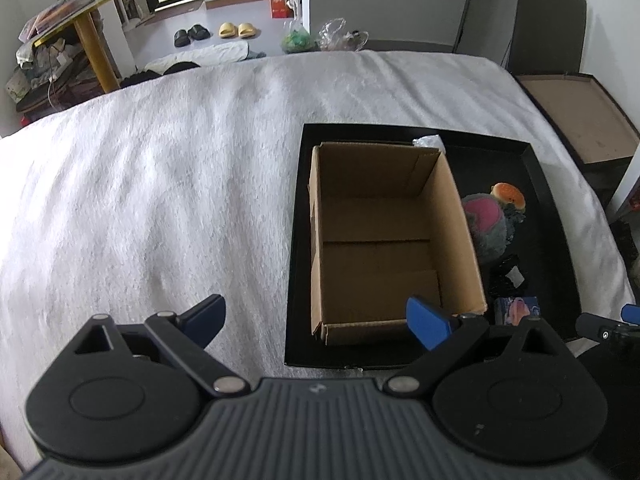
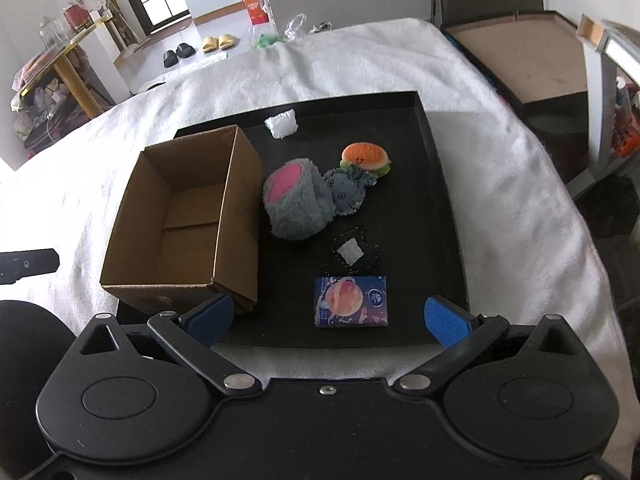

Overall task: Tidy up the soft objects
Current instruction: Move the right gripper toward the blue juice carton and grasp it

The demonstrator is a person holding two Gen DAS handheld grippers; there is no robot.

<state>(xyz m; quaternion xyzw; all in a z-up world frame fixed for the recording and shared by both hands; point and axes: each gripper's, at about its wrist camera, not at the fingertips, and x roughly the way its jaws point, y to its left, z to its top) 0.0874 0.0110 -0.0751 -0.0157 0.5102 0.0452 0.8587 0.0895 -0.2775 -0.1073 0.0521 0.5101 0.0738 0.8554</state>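
Tools, left and right, both gape wide and hold nothing. Grey-and-pink plush toy, squishy burger and blue tissue pack lie on the black tray, beside the open brown cardboard box.

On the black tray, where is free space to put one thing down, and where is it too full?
Free: the black tray's right strip, between the burger toy and the right rim, and its far right corner. The cardboard box holds nothing. Crowded: the middle, where grey plush, burger toy and the tissue pack lie.
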